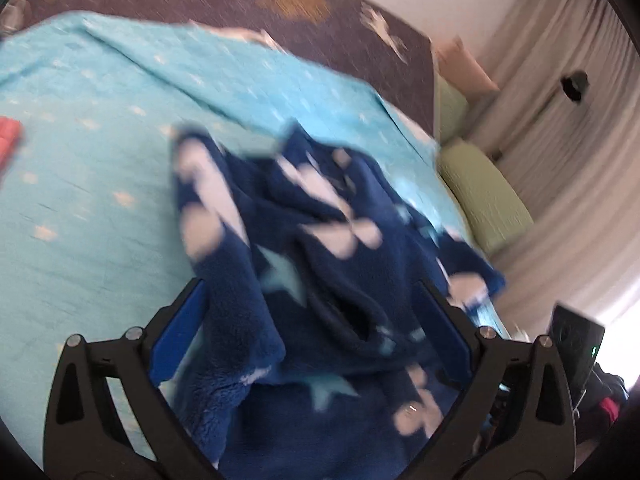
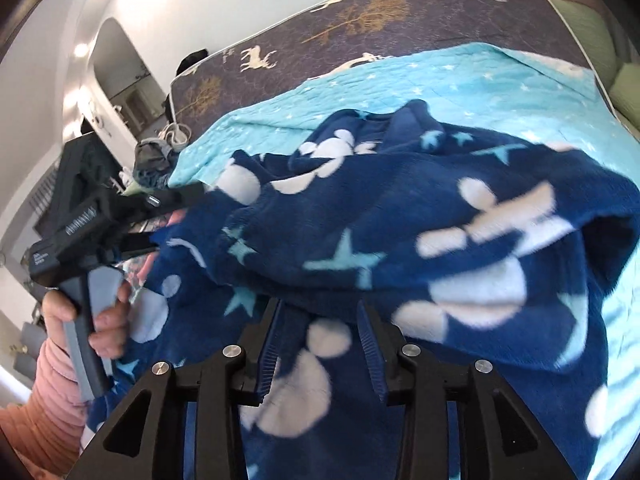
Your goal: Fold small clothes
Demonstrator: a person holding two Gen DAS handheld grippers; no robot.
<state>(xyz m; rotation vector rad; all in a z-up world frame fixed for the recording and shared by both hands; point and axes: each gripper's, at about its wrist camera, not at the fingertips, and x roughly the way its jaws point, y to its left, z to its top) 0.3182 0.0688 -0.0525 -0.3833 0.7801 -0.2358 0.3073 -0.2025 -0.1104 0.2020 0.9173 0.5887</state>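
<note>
A dark blue fleece garment (image 1: 320,240) with white mouse shapes and light blue stars lies crumpled on a light blue star quilt (image 1: 100,140). My left gripper (image 1: 312,288) is wide open with the fleece bunched between its blue pads, which do not press it. In the right wrist view the same garment (image 2: 420,220) fills the middle. My right gripper (image 2: 320,312) has its jaws partly apart with a fold of fleece between them; whether it grips is unclear. The left gripper (image 2: 188,196) shows at the left, held by a hand.
A brown deer-print bedspread (image 2: 360,20) lies beyond the quilt. A pink folded item (image 1: 8,140) sits at the quilt's left edge. Green cushions (image 1: 484,196) and curtains (image 1: 560,120) stand at the right. Clutter and cables (image 2: 160,148) lie at the bed's far left corner.
</note>
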